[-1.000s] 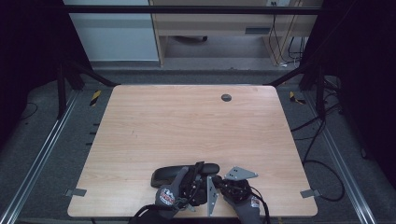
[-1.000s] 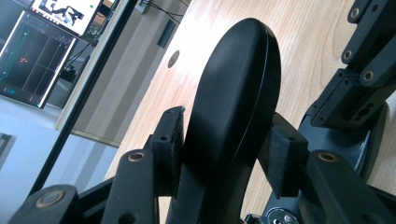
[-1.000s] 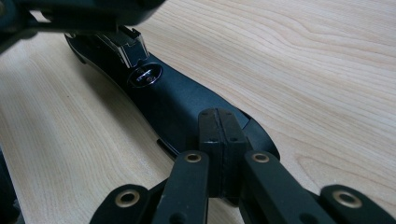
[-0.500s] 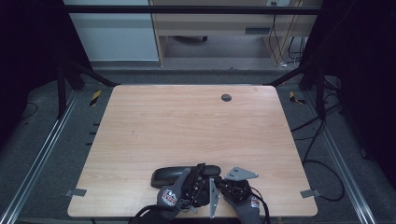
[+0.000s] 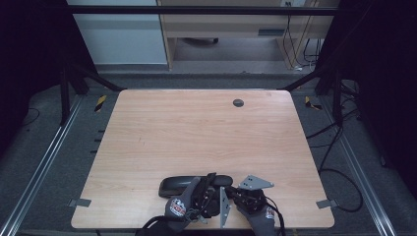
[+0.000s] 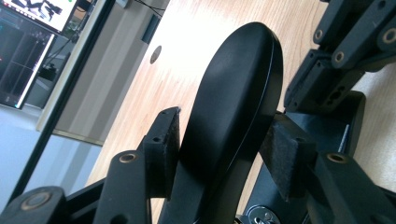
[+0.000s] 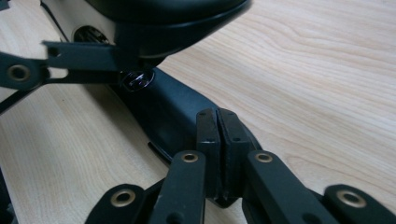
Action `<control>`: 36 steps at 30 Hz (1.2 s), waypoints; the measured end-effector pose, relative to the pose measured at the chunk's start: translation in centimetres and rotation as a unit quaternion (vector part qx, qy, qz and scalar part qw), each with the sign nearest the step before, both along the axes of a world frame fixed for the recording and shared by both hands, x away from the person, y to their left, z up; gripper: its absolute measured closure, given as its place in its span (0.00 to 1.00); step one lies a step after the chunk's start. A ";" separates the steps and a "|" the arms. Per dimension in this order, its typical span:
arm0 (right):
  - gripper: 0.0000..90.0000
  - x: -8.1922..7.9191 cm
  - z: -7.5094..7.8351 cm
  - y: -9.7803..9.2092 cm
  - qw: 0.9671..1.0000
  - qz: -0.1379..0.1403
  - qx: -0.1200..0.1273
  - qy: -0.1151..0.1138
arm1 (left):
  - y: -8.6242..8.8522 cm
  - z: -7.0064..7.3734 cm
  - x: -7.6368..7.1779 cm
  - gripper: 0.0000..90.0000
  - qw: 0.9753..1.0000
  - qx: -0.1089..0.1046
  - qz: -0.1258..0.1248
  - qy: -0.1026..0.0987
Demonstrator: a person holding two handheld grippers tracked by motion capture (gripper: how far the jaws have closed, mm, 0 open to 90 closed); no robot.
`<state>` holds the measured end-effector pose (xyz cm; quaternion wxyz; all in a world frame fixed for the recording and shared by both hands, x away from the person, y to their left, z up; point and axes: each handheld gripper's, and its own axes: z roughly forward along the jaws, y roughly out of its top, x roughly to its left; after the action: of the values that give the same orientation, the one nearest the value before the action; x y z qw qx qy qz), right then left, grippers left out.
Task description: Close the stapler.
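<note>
1. We locate the black case [image 5: 184, 185], a long hinged object with a rounded lid, at the lower centre of the high view, near the front edge of the desk [image 5: 196, 132].
2. The left hand-held gripper [image 6: 224, 144] clamps the raised lid between its pads [image 6: 166, 140].
3. The right hand-held gripper [image 7: 217, 140] has its jaws pressed together; we judge they pinch the rim of the lower shell [image 7: 173, 116], though contact is partly hidden.
4. We judge opening under way: the lid stands clear of the shell; contents are not visible.
5. The left gripper view shows the lid's curve; the right gripper view shows the hinge area [image 7: 135, 80]; the high view shows the grommet hole [image 5: 238, 103].
</note>
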<state>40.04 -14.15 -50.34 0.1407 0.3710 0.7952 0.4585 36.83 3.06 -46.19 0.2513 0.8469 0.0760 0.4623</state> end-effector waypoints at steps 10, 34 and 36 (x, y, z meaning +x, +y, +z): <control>0.83 0.1 0.3 -0.9 1.000 -0.019 -0.003 -0.009 | 0.2 0.9 -0.6 0.44 1.000 -0.005 -0.007 0.006; 0.89 0.1 1.0 -1.9 0.999 -0.035 0.008 -0.018 | 2.3 4.0 -0.7 0.41 0.995 -0.085 -0.020 0.052; 0.92 0.1 1.1 -2.0 0.999 -0.036 0.006 -0.020 | 2.7 4.1 -0.5 0.41 0.994 -0.092 -0.016 0.055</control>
<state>40.15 -16.13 -49.22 0.1711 0.3910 0.7752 0.4658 36.30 5.72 -42.06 0.3305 0.8457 0.1184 0.4019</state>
